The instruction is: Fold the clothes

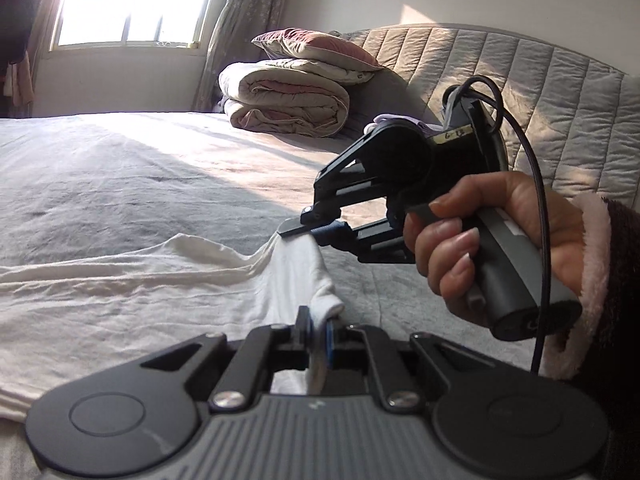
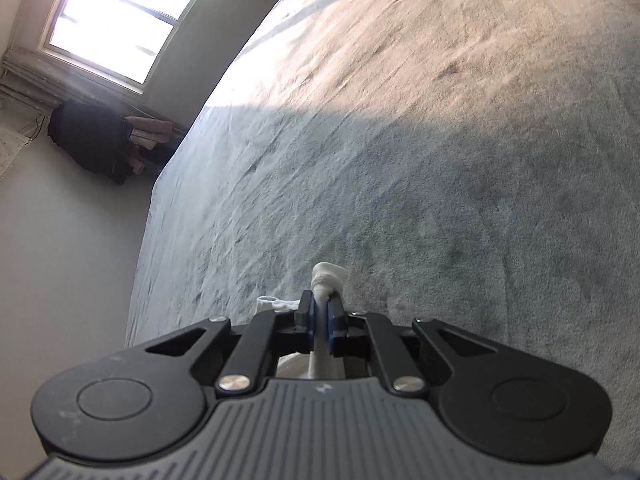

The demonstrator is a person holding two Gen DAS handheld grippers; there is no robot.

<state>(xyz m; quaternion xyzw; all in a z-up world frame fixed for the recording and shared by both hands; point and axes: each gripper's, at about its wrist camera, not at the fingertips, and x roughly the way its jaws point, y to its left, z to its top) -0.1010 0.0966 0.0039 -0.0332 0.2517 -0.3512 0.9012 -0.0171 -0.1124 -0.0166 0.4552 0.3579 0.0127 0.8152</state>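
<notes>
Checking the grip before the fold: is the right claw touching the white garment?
Touching. The right wrist view shows the right claw shut on a bunched bit of the white garment; the left wrist view shows fabric hanging from its tip.

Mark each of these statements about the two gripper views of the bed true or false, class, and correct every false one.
1. Both grippers are shut on the white garment. True: the left gripper and the right gripper each pinch its fabric.
2. The garment is neatly folded into a square. False: it lies spread and wrinkled across the bed.
3. A folded quilt sits near the headboard with a pillow on top. True.
4. The window is covered by closed curtains. False: bright daylight comes through it, with the curtain drawn aside.
5. The hand holding the right gripper wears a glove. False: it is bare.
</notes>
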